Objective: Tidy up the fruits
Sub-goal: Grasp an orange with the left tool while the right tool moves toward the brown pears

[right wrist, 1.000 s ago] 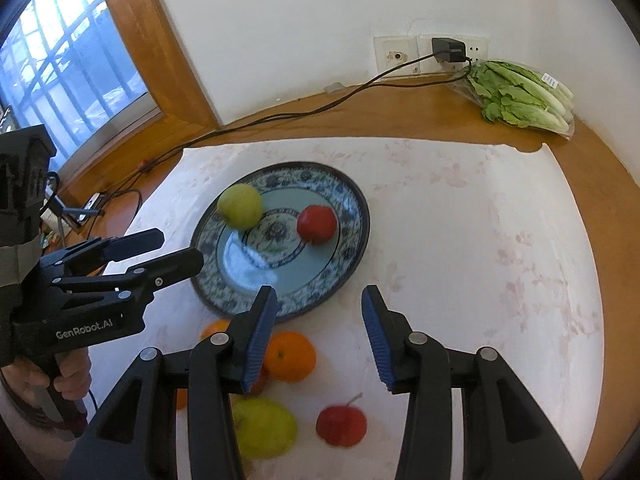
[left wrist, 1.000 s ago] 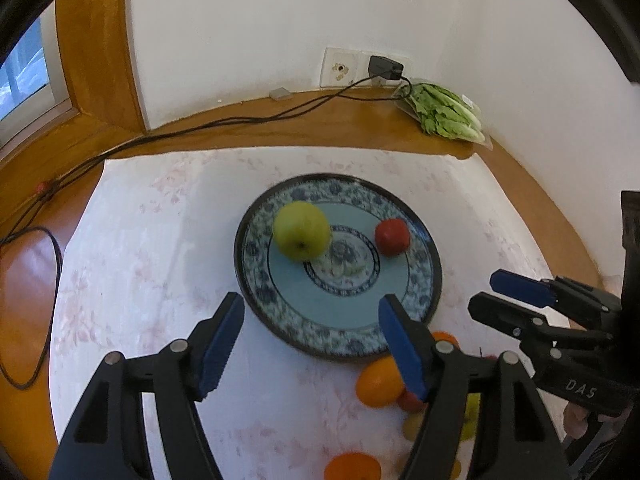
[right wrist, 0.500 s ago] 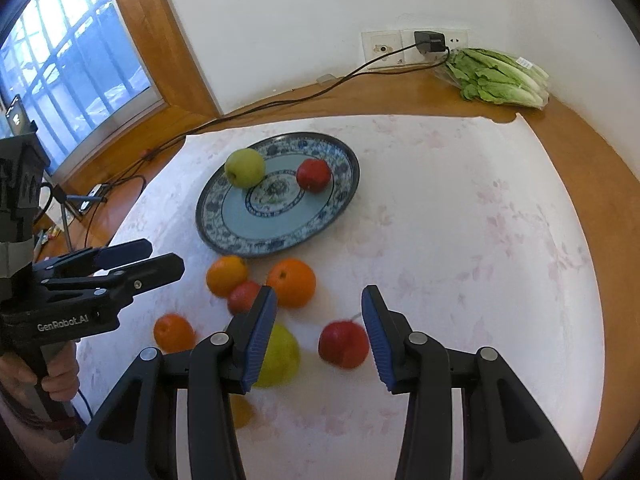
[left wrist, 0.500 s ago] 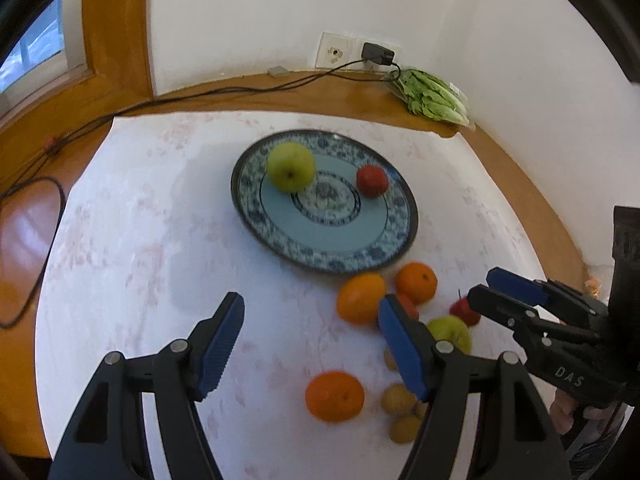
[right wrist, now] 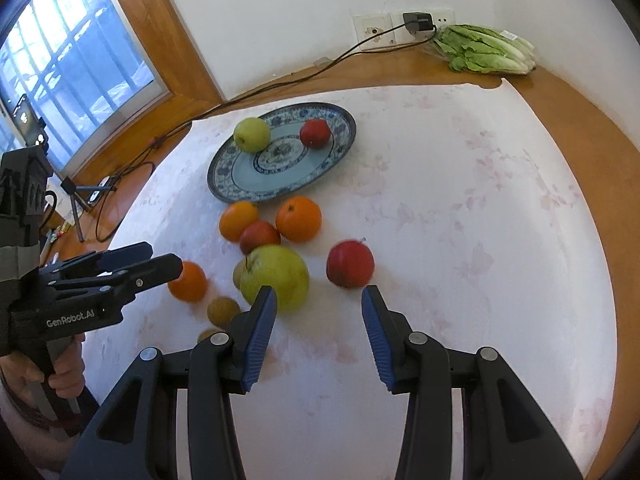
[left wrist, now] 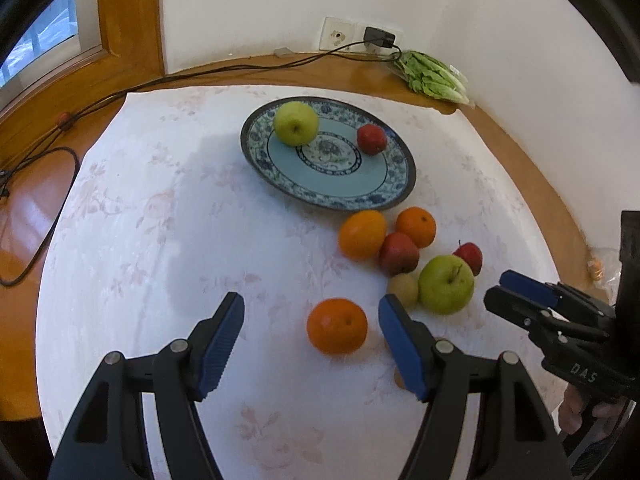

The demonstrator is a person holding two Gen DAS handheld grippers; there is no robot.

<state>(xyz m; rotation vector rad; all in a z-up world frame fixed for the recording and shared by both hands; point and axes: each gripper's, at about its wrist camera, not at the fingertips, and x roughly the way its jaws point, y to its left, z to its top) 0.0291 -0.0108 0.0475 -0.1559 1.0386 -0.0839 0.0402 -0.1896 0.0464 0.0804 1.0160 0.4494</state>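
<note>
White-clothed wooden counter (left wrist: 160,216): both claws, left claw (left wrist: 310,340) and right claw (right wrist: 319,330), hover open and empty over loose fruit, likely bound for the blue patterned plate (left wrist: 394,192).

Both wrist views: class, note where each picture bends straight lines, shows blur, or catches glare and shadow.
Left wrist view: the fisheye bows the wooden ledge into an arc, dark corners vignette the frame, a soft grey shadow lies on the tablecloth, and the floor left shows glare.
Right wrist view: the window frame curves, the window is bright bluish, and the lone red apple looks slightly smeared.
</note>
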